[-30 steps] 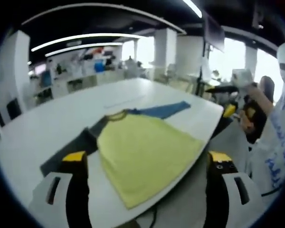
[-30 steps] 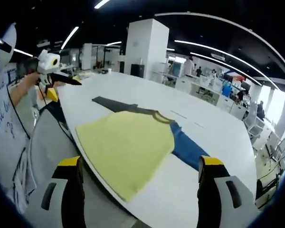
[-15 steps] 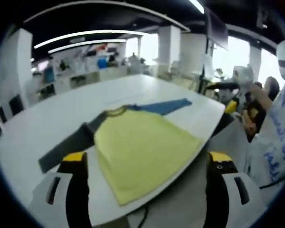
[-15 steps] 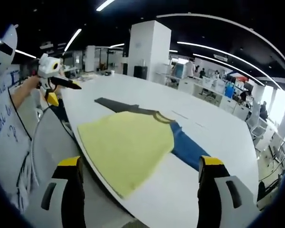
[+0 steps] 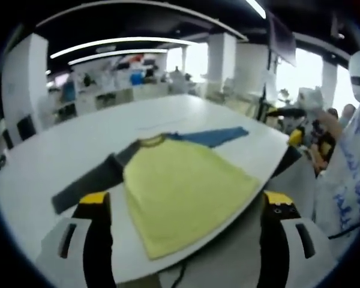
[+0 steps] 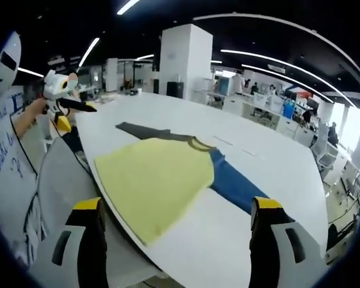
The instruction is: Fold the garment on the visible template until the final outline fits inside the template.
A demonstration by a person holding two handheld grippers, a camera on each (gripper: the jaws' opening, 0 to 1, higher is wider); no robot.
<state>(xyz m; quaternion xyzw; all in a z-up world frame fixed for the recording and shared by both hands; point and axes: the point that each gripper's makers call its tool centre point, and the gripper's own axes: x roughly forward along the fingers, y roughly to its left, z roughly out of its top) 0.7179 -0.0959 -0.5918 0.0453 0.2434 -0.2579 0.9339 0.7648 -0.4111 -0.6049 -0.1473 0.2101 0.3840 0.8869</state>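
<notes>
With both the left gripper [image 5: 183, 207] and right gripper [image 6: 175, 210] wide open and empty, the unfolded yellow T-shirt [image 6: 153, 180] lies at the white table [image 6: 276, 174]'s near edge, where a careless pinch could drag its hem overboard.

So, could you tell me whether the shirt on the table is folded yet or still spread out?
Spread out. The shirt lies flat on the white table, its grey sleeve and blue sleeve stretched to opposite sides.
</notes>
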